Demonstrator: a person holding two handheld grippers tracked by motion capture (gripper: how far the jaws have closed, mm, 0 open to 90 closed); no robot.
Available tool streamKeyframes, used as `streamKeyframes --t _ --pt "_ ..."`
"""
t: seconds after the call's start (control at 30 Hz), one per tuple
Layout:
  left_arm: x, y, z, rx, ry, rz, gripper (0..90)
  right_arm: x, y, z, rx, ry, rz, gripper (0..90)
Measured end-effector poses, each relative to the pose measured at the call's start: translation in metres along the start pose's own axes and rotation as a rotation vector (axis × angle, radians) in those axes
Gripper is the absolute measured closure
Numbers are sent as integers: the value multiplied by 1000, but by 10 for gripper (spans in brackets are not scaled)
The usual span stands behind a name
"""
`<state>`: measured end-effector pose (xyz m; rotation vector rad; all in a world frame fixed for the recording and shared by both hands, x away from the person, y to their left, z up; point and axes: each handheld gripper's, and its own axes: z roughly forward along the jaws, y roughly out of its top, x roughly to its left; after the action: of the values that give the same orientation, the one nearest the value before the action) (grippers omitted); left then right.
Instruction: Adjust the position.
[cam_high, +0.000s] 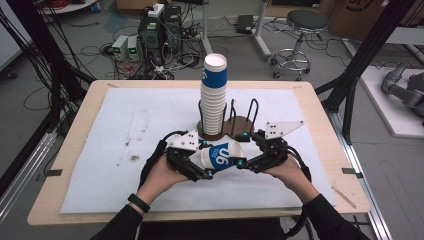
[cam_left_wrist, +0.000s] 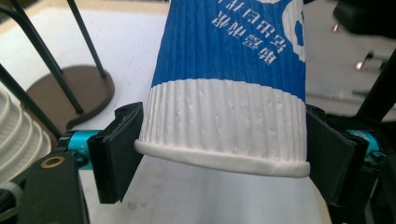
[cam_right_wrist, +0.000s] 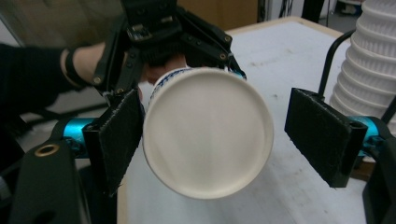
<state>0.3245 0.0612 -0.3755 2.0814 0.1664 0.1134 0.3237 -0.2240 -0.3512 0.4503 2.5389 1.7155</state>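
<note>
A blue and white paper cup (cam_high: 222, 156) lies on its side in the air between my two grippers, above the table's front middle. My left gripper (cam_high: 206, 160) is shut on it near the rim. In the left gripper view the cup (cam_left_wrist: 224, 93) sits between both pads (cam_left_wrist: 119, 154), which press its ribbed white band. My right gripper (cam_high: 243, 149) stands open around the cup's base end. In the right gripper view the cup's round bottom (cam_right_wrist: 208, 135) faces the camera; the right pad (cam_right_wrist: 320, 135) stands well apart from it.
A tall stack of paper cups (cam_high: 214, 95) stands in a holder with brown round bases and black wire loops (cam_high: 240, 125) just behind the grippers. A white mat (cam_high: 125, 130) covers the wooden table. A stool (cam_high: 302, 22) and computer boxes are on the floor beyond.
</note>
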Motion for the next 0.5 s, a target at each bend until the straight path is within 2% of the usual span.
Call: streamKeyframes --t 0.07,0.13,0.17,0.2,0.23,0.27,0.3,0.37,0.5 --pt "-1 2 2 41 6 13 209 1 1 1 14 -6 -15 198" --pt "-3 4 2 81 18 35 212 4 1 7 74 -3 -25 198" --pt "-3 4 2 81 18 35 214 4 1 7 74 -3 -25 198" --pt "-3 5 2 92 23 34 214 5 0 10 110 -20 -30 199" --pt "-4 5 2 100 26 29 215 6 -1 12 124 -31 -30 202" --pt "-4 5 2 105 27 28 215 6 -1 12 124 -31 -30 202" --pt "-4 6 1 109 42 28 215 6 -2 14 130 -33 -32 258" --pt "-4 6 1 108 44 31 215 6 -2 14 132 -25 -44 274" --pt "-5 6 0 70 60 36 174 3 -1 11 126 -8 -49 281"
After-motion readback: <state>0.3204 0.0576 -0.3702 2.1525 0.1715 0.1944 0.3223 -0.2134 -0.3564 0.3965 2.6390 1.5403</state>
